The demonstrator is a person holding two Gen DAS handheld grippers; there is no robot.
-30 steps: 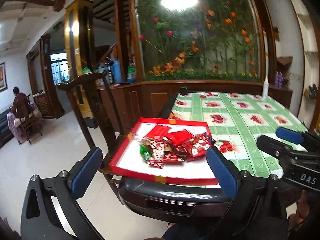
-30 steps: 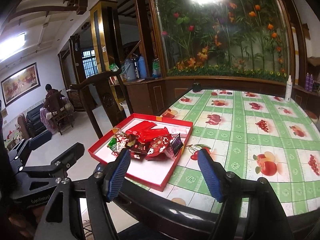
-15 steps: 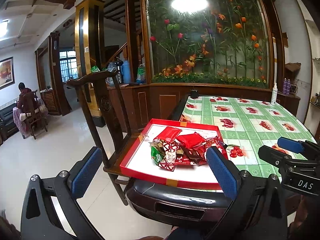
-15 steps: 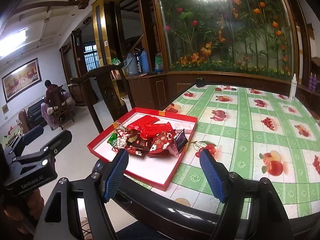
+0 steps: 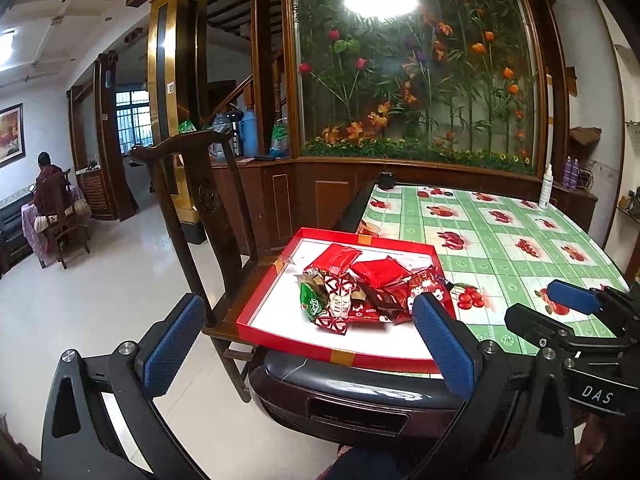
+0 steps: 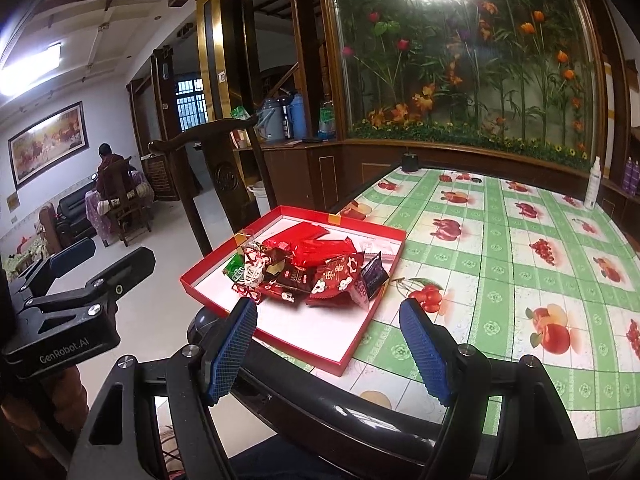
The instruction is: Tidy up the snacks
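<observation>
Green checked cloth printed with fruit covered the table (image 6: 520, 248), and behind it stood a glass wall of painted flowers (image 5: 420, 72). At the near left corner sat a shallow red tray (image 5: 256, 312), snack packets (image 5: 360, 288) heaped in its middle, with a dark wooden chair (image 5: 208, 208) just beside it. Both tools hung short of the table edge: the left gripper (image 5: 308, 344) gaped wide and empty, the right gripper (image 6: 332, 344) likewise spread, holding nothing.
</observation>
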